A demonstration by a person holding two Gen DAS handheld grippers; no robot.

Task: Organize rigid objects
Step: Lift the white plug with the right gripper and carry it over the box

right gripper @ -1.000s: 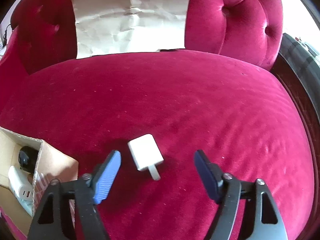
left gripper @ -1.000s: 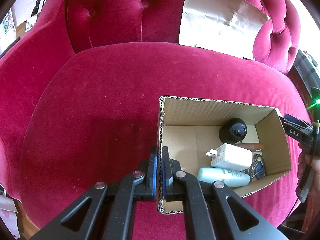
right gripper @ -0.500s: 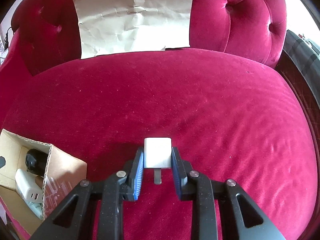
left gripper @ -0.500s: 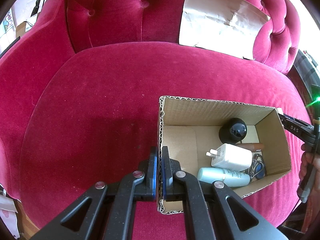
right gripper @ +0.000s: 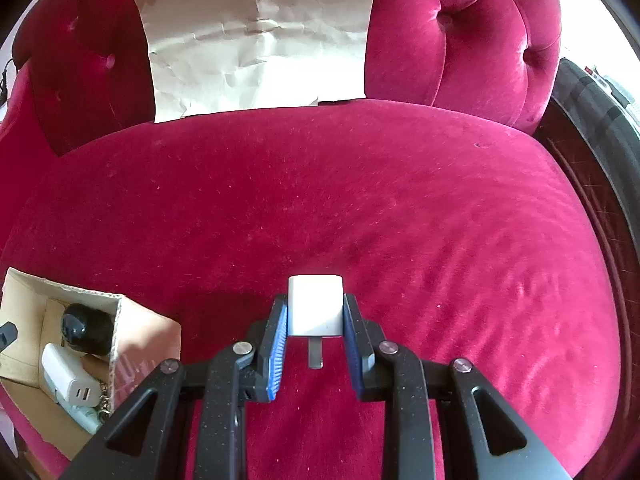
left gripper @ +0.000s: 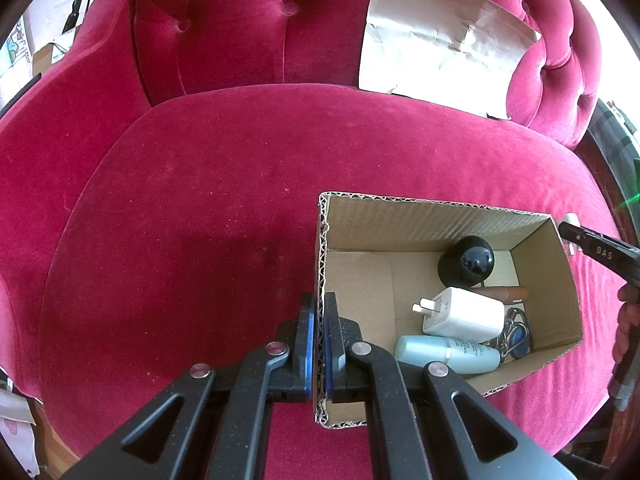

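The right claw [right gripper: 315, 328] was clenched on a small white plug adapter [right gripper: 316, 305], its blue pads pressed against the adapter's two sides and the metal prong pointing back toward the wrist; the jaws had just been closing, with the adapter between them. Whether the adapter had left the velvet could not be told. The left claw [left gripper: 319, 344] was clenched on the near wall of the cardboard box [left gripper: 440, 216], one pad outside and one inside, steadying it.

Judging by what lay there, the sorting was well along. Just to the right of the left claw, inside the box, sat a black round device [left gripper: 467, 261], a larger white charger [left gripper: 464, 312], a pale blue bottle [left gripper: 448, 354], a brown stick-shaped item [left gripper: 506, 293] and a tangle of keys or metal bits [left gripper: 516, 330] against the far wall. The adapter in the right claw looked like the last loose piece; no other object showed on the seat ahead of either claw. What remained, I would judge, was to carry it left to the box, which stood down and to the left of the right claw, and let it go inside.

Everything rested on the seat of a crimson velvet sofa [right gripper: 400, 200] with a buttoned back. A creased sheet of pale paper [right gripper: 256, 36] leaned against that back, well beyond both claws. Bright daylight came in at the right edge, and clutter showed dimly past the sofa's left arm
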